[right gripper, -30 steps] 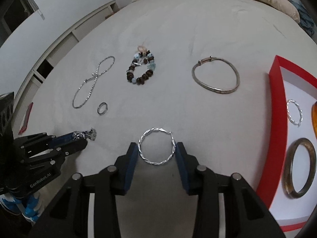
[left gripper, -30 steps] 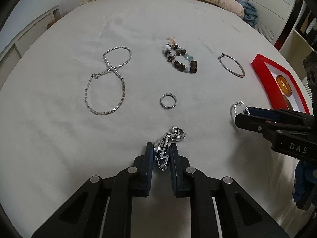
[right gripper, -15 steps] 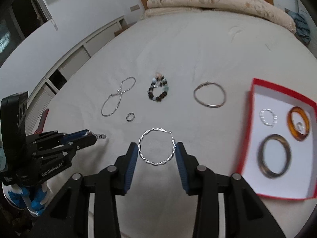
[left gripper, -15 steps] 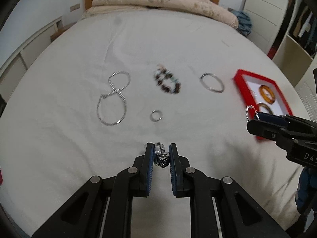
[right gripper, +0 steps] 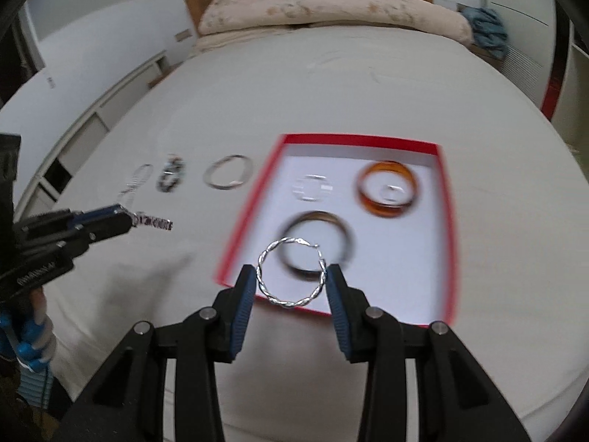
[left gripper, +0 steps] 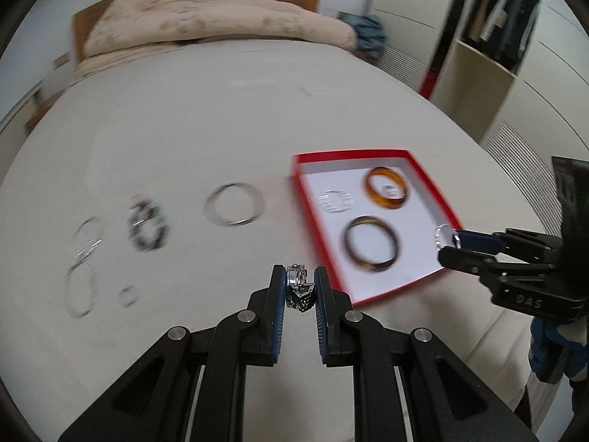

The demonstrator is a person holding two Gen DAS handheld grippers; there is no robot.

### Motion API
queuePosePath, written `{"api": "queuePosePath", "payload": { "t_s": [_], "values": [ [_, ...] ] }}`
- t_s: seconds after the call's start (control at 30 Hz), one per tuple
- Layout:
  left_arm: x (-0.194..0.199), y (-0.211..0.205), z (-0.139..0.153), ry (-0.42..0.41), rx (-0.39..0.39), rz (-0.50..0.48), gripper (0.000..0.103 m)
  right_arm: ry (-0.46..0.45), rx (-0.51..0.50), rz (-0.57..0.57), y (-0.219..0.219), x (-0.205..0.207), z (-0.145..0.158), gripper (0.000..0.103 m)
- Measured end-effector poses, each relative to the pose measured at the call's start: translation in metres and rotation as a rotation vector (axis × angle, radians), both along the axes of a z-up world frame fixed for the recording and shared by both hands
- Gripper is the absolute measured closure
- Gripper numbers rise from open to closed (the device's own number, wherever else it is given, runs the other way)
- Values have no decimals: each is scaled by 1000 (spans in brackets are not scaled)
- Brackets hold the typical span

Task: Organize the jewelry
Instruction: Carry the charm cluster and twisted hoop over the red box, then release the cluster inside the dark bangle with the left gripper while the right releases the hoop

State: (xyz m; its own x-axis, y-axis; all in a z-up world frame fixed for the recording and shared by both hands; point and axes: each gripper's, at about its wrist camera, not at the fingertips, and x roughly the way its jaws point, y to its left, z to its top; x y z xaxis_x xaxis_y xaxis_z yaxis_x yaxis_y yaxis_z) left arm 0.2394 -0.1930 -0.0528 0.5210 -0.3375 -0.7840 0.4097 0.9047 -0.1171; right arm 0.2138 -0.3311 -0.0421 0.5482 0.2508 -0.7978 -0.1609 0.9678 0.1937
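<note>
Motion blur smears the left wrist view, and the scene in it has changed sharply from a second ago: then my left gripper (left gripper: pixel 300 291) sat low over the bedsheet (left gripper: pixel 221 110) with the loose pieces straight ahead, now it is lifted and swung toward the red tray (left gripper: pixel 371 154), its pads pinching the chunky silver link bracelet (left gripper: pixel 300 289), which hangs clear of the sheet just short of the tray's near left edge. In the tray I see an amber bangle (left gripper: pixel 386 193), a dark bangle (left gripper: pixel 371 243) and a small silver hoop (left gripper: pixel 334 200); left behind on the sheet are a thin silver bangle (left gripper: pixel 234 203), a beaded bracelet (left gripper: pixel 147 230), a chain necklace (left gripper: pixel 83 261) and a small ring (left gripper: pixel 129 295), all blurred. In the right wrist view my right gripper (right gripper: pixel 292 281) clamps the twisted silver hoop (right gripper: pixel 292 272) across its width, pads pressing both sides, and where it was over bare sheet before, it now hovers above the tray's near edge, in front of the dark bangle. Both pickups held through the lift, so I judge two pieces are about to be dropped in the tray, with four left to fetch, and I want the hoop set in the free white area, not onto a bangle
</note>
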Motion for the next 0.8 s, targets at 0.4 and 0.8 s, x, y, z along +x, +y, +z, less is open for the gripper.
{"api": "queuePosePath", "payload": {
  "t_s": [0.4,0.8],
  "values": [
    [44,-111,-48,99,90,-131,88,124,-19,86,-49,37,-54,66],
    [65,-132,-87,159,181,-129,88,154,-109,188,-35,48,-79,65]
  ]
}}
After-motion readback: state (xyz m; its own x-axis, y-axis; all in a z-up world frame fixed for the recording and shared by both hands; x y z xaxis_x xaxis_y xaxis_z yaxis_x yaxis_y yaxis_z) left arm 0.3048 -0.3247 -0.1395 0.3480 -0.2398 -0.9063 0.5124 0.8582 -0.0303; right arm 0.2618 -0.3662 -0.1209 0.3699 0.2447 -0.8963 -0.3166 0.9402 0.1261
